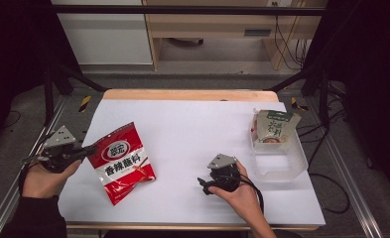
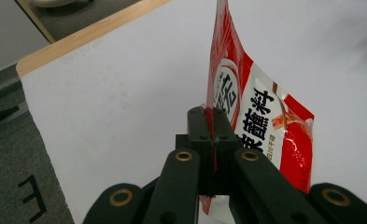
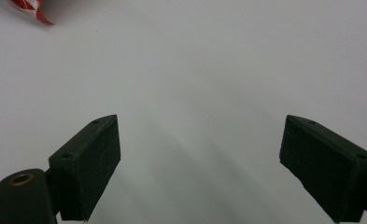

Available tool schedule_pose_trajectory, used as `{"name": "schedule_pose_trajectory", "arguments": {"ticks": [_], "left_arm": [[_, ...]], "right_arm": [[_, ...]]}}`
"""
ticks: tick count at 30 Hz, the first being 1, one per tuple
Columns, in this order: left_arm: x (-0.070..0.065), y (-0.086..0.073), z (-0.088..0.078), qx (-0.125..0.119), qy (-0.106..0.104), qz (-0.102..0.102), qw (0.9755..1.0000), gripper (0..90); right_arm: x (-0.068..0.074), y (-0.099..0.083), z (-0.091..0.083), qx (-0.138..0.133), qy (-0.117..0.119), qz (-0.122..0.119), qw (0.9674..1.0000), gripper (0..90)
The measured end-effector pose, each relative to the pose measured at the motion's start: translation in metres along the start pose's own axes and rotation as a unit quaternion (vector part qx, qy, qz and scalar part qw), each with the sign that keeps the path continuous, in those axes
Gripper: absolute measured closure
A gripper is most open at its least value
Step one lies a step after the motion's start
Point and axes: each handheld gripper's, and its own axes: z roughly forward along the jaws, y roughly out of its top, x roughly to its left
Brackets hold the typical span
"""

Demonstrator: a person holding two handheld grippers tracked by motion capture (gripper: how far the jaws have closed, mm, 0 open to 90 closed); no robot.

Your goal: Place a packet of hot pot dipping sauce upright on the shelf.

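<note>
A red and white snack bag (image 1: 123,161) with Chinese print is held at the table's left side, its top left edge pinched by my left gripper (image 1: 87,151), which is shut on it. In the left gripper view the bag (image 2: 260,121) stands on edge between the closed jaws of the left gripper (image 2: 212,116). My right gripper (image 1: 203,184) rests near the table's front centre in a hand, jaws pointing left. The right gripper view shows the right gripper (image 3: 200,140) open wide over bare white table, with a corner of the red bag (image 3: 31,10) at the top left.
A clear plastic bin (image 1: 279,153) stands at the right of the white table (image 1: 192,124), with a green and white packet (image 1: 273,126) leaning in its far end. The wooden table edge (image 1: 190,94) runs along the back. Cables trail off the right side.
</note>
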Motion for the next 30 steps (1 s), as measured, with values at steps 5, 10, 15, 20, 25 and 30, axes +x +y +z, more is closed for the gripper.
{"name": "schedule_pose_trajectory", "arguments": {"ticks": [5, 10, 15, 20, 25, 30], "left_arm": [[-0.005, 0.011, -0.004, -0.002, -0.001, 0.018, 0.9998, 90.0], [-0.013, 0.025, -0.010, -0.011, -0.004, 0.044, 0.9990, 90.0], [-0.028, 0.041, -0.018, -0.019, -0.019, 0.074, 0.9969, 90.0], [-0.039, 0.048, -0.022, -0.018, -0.035, 0.090, 0.9951, 90.0], [-0.045, 0.051, -0.024, -0.023, -0.041, 0.097, 0.9942, 90.0], [-0.052, 0.054, -0.026, -0.025, -0.048, 0.107, 0.9928, 90.0]], "right_arm": [[0.001, 0.002, -0.002, -0.003, -0.001, 0.002, 1.0000, 13.1], [0.000, 0.007, -0.005, -0.010, -0.004, -0.004, 0.9999, 13.1], [-0.002, 0.012, -0.011, -0.015, -0.006, -0.007, 0.9998, 13.2], [-0.003, 0.017, -0.017, -0.021, -0.005, -0.009, 0.9997, 13.2], [-0.004, 0.021, -0.021, -0.024, -0.006, -0.011, 0.9996, 13.3], [-0.005, 0.022, -0.022, -0.023, -0.004, -0.015, 0.9996, 13.4]]}}
